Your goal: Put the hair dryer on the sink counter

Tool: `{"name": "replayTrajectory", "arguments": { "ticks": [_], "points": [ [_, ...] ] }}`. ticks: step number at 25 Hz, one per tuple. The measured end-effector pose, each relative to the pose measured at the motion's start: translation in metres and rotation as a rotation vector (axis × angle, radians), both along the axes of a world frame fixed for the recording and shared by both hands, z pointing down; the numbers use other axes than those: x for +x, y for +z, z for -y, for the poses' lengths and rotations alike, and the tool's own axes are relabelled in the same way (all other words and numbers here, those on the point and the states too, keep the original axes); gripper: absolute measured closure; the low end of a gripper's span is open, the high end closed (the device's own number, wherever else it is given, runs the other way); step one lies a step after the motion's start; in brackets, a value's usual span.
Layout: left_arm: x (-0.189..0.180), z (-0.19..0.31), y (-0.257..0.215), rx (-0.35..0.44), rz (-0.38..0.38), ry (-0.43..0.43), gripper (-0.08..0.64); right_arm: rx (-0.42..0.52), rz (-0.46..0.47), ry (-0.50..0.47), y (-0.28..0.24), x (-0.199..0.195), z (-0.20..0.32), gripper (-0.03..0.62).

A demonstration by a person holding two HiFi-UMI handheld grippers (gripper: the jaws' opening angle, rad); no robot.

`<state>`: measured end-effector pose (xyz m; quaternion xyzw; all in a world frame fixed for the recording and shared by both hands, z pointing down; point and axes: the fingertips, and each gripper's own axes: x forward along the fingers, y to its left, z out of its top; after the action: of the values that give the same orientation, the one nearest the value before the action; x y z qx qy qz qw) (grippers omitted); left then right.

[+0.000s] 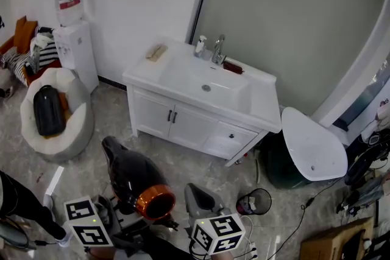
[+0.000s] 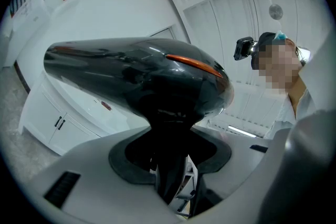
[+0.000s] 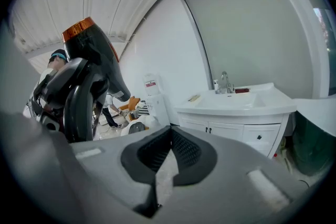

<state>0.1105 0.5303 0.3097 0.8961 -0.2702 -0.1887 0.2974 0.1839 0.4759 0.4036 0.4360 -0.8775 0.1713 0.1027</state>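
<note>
A black hair dryer (image 1: 131, 179) with an orange ring at its nozzle hangs above the floor, in front of the white sink counter (image 1: 259, 100). My left gripper (image 1: 122, 209) is shut on its handle. In the left gripper view the handle (image 2: 170, 165) runs down between the jaws and the dryer's body (image 2: 136, 78) fills the middle. My right gripper (image 1: 200, 199) hovers to the right of the dryer, shut, with nothing between its jaws (image 3: 168, 139). From that view the dryer (image 3: 92, 50) shows at upper left and the sink counter (image 3: 236, 102) stands ahead on the right.
On the counter are a faucet (image 1: 217, 49), a small bottle (image 1: 200, 45), a red item (image 1: 233, 67) and a wooden piece (image 1: 156, 52). A water dispenser (image 1: 74, 39) and a round cushion holding a black bag (image 1: 49, 109) stand left. A toilet (image 1: 312, 146) and a small bin (image 1: 256, 201) are right.
</note>
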Motion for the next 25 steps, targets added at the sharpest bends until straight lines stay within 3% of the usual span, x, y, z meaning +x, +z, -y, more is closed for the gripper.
{"name": "replayTrajectory", "arguments": {
  "ticks": [10,25],
  "points": [
    [-0.014,0.031,0.003,-0.003,0.009,-0.016,0.383,-0.006,-0.001,-0.027,0.003,-0.019,0.029,0.594],
    [-0.061,0.137,-0.004,0.000,0.008,-0.005,0.383,0.000,0.001,-0.037,-0.005,-0.073,0.136,0.594]
  ]
}}
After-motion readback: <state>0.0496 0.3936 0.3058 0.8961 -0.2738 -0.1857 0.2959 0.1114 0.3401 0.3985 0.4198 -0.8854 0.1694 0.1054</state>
